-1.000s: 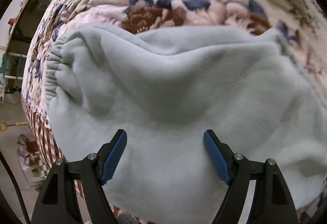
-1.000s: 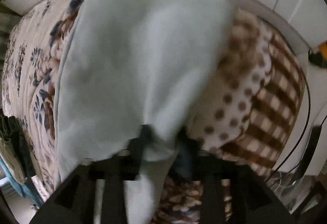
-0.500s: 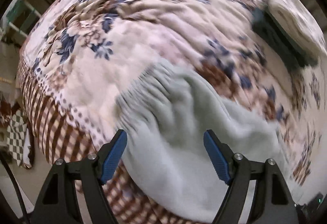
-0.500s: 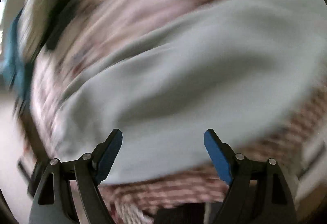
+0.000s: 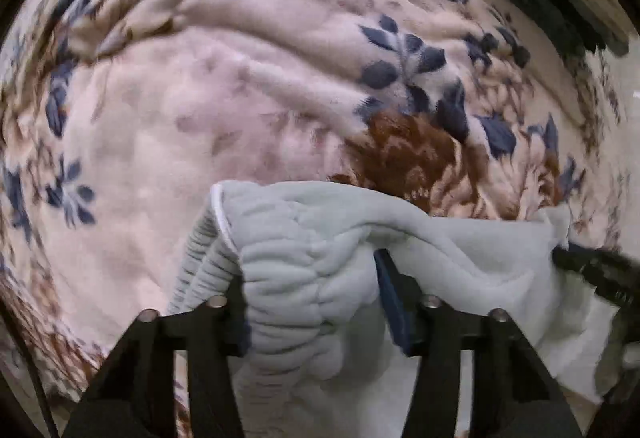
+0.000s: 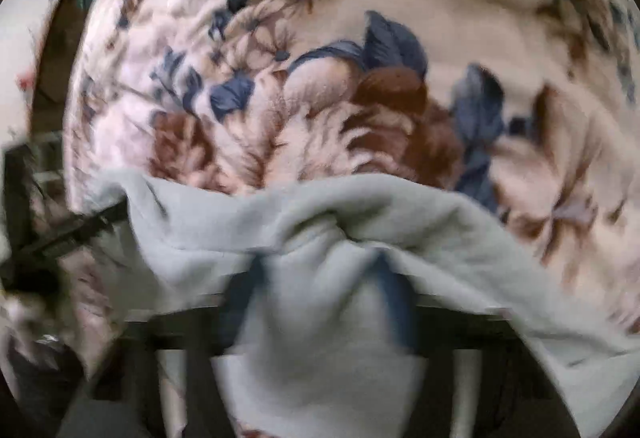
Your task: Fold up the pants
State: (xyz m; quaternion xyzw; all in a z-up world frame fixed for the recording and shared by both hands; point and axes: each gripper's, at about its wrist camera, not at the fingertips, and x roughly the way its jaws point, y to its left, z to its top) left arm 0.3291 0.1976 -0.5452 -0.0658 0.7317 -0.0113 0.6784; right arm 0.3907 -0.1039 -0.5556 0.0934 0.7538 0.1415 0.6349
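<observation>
The pants (image 5: 320, 270) are soft, light, floppy fleece on the bed (image 5: 240, 98). The left gripper (image 5: 310, 302) has just closed its jaws on the elastic waistband; the right gripper (image 6: 320, 294), at 3 o'clock from it, has just pinched the same edge. That ribbed band likely gives the firmest hold.

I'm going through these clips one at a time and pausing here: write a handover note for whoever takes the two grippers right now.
Left gripper: jaws have just closed on the pale grey pants at the gathered elastic waistband.
Right gripper: jaws have just closed too, pinching a bunch of the same fabric further along; that view is blurred.
Pants: lifted edge spans between both grippers over the floral blanket.
Done: both grips taken.
Left: likely carry the held edge over to make the fold, release, smooth. How many folds are already made cannot be told.
</observation>
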